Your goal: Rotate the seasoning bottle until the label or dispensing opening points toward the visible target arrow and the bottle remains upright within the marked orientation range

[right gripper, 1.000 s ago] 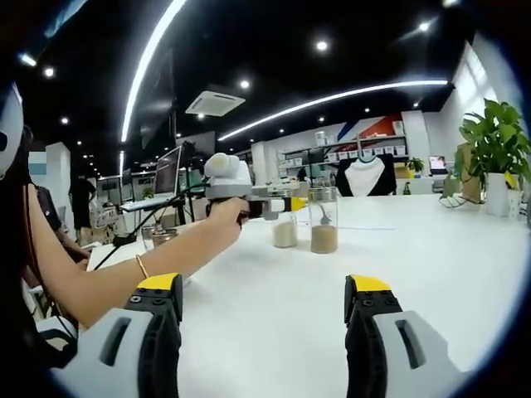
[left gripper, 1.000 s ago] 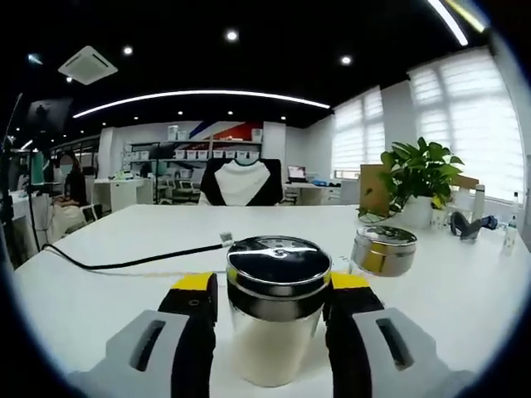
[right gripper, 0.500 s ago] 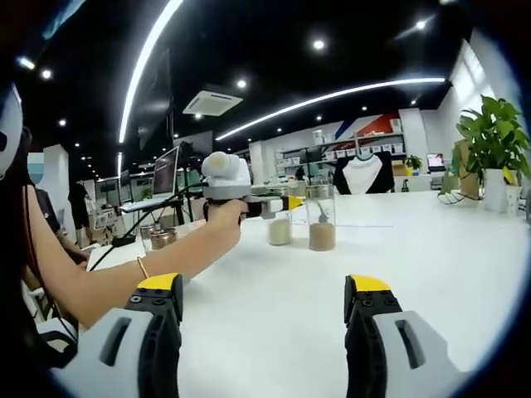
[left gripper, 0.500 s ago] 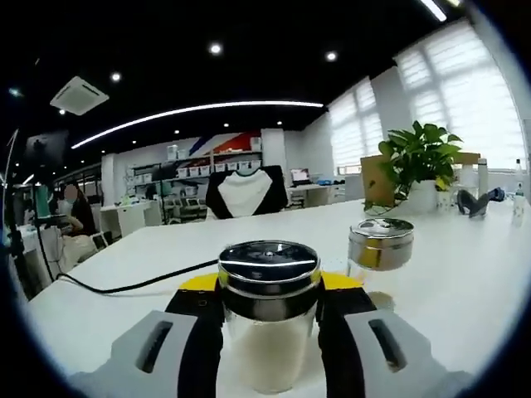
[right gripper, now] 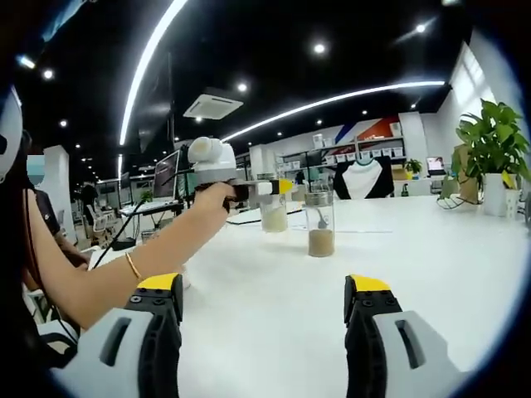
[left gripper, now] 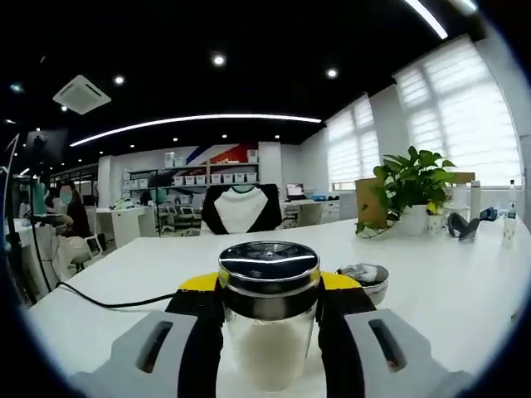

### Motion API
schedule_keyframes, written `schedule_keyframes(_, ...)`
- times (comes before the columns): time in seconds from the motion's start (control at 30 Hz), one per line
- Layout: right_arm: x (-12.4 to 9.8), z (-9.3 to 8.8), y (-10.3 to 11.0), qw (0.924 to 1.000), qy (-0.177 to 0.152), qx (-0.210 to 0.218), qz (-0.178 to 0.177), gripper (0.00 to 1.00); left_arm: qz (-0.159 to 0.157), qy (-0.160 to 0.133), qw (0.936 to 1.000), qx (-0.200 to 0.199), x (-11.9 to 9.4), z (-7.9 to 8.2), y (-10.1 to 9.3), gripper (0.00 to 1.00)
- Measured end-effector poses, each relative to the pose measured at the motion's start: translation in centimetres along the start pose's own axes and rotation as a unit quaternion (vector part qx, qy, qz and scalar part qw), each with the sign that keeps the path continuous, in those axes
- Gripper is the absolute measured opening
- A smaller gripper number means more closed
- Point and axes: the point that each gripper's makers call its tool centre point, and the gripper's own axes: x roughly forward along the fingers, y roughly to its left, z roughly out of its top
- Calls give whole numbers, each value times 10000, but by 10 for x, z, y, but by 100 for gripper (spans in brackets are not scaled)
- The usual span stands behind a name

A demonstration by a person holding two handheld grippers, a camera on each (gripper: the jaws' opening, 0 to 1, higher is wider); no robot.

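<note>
My left gripper [left gripper: 270, 286] is shut on a glass seasoning bottle [left gripper: 269, 340] with a chrome lid and white powder inside; the bottle stands upright between the jaws. In the right gripper view a hand holds that left gripper [right gripper: 278, 189], and the bottle [right gripper: 274, 214] hangs above the white table [right gripper: 431, 265]. A second chrome-lidded bottle [right gripper: 320, 224], with brown powder in it, stands on the table just right of the held one, and its lid [left gripper: 365, 278] shows low behind my left jaws. My right gripper [right gripper: 264, 311] is open with nothing between its jaws, near the table's front.
A black cable [left gripper: 91, 300] runs across the table at the left. A potted plant [left gripper: 412, 186] and small items stand at the far right edge. A person's forearm [right gripper: 124, 265] reaches in from the left of the right gripper view. Desks and shelves fill the room behind.
My left jaws have shut onto the white-powder bottle and lifted it off the table; the second bottle now sits lower behind it. My right gripper has stayed still and open.
</note>
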Motion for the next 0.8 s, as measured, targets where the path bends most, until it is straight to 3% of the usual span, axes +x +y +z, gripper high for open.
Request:
schedule_keyframes(0.1,-1,2,1,10000,-12,-28,8,80,-152,-133,9996,-209,-9,13,-4,45)
schedule_keyframes(0.3,-5,9,4,9999,-89,-91,31,80,-270,-243,9993,-41,-22,30,-17,45)
schedule_keyframes(0.8,-15,16,12,9996,-230,-166,45,80,-716,-204,9972,52,-44,24,-51,44)
